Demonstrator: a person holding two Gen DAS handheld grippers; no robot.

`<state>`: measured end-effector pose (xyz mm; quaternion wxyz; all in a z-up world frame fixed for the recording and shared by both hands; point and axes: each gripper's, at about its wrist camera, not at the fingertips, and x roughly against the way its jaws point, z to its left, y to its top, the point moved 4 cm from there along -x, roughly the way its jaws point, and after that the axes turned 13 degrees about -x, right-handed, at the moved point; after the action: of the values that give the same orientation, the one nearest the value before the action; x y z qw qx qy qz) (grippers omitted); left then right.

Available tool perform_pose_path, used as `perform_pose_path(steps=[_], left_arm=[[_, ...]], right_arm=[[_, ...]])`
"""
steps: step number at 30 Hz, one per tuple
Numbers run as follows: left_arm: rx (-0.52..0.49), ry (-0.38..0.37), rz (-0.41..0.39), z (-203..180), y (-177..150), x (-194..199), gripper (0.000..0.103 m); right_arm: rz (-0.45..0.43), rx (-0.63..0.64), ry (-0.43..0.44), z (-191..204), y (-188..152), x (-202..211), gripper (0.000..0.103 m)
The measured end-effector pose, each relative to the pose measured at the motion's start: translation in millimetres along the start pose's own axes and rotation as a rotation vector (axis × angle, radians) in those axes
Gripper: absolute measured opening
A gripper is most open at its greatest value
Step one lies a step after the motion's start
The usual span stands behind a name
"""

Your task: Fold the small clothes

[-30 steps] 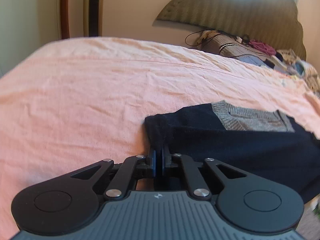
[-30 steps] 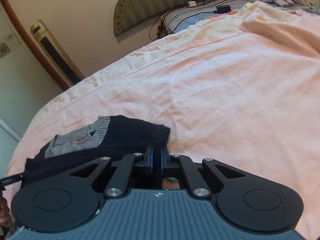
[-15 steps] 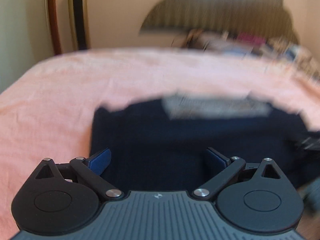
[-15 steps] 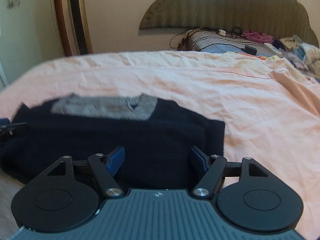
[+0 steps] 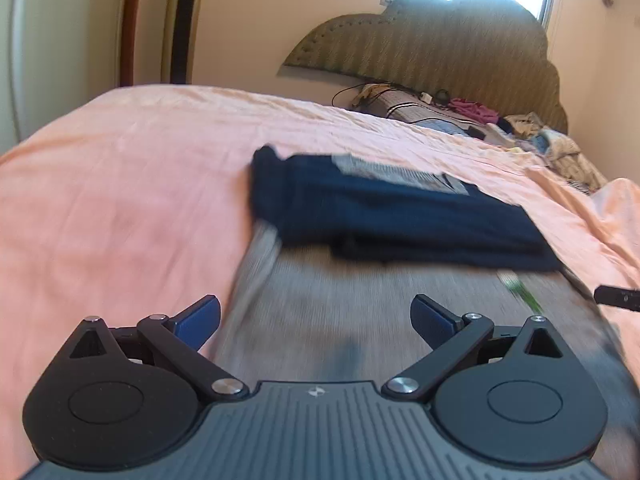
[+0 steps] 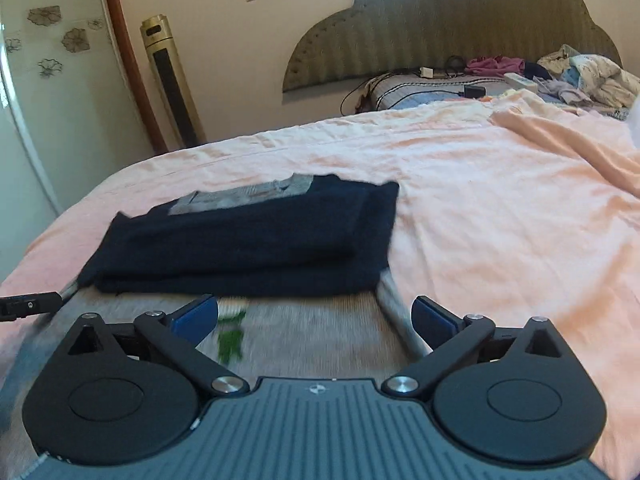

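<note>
A dark navy sweater with a grey collar (image 5: 400,216) lies folded on the pink bed sheet (image 5: 120,200); it also shows in the right wrist view (image 6: 248,240). Its near part is grey knit with a green motif (image 6: 232,340). My left gripper (image 5: 316,320) is open and empty, held back above the grey part. My right gripper (image 6: 316,316) is open and empty, also near the grey part. The tip of the right gripper (image 5: 618,298) shows at the right edge of the left wrist view, and the tip of the left gripper (image 6: 24,304) at the left edge of the right wrist view.
A padded headboard (image 6: 460,20) stands at the far end, with a pillow, cables and a heap of clothes (image 6: 580,76) below it. A gold tower fan (image 6: 172,84) stands by the wall at the left. A fold of pink sheet (image 6: 580,140) lies at the right.
Both grippers were shut on the sweater's corners, then opened and let go. Both have since drawn back towards me, so the folded navy part now lies farther off.
</note>
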<state>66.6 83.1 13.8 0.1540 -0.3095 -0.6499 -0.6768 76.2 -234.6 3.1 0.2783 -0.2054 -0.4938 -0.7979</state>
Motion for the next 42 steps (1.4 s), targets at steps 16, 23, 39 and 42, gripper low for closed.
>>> perform_pose_path(steps=[16,23,39,42], left_arm=[[0.520,-0.627,0.156,30,-124,101,0.103],[0.531,-0.656,0.214,25,-139,117,0.094],[0.376,-0.558,0.217,32,-106,122,0.006],[0.391,-0.591,0.100,40,-67,117,0.006]], right_arm=[[0.450,-0.493,0.412,-66,-112,127,0.100],[0.551,-0.470,0.396,-56,-138,142,0.050],[0.417,-0.436,0.435,-41,-101,151,0.011],[0.332,-0.428,0.503,-32,-61,142,0.011]])
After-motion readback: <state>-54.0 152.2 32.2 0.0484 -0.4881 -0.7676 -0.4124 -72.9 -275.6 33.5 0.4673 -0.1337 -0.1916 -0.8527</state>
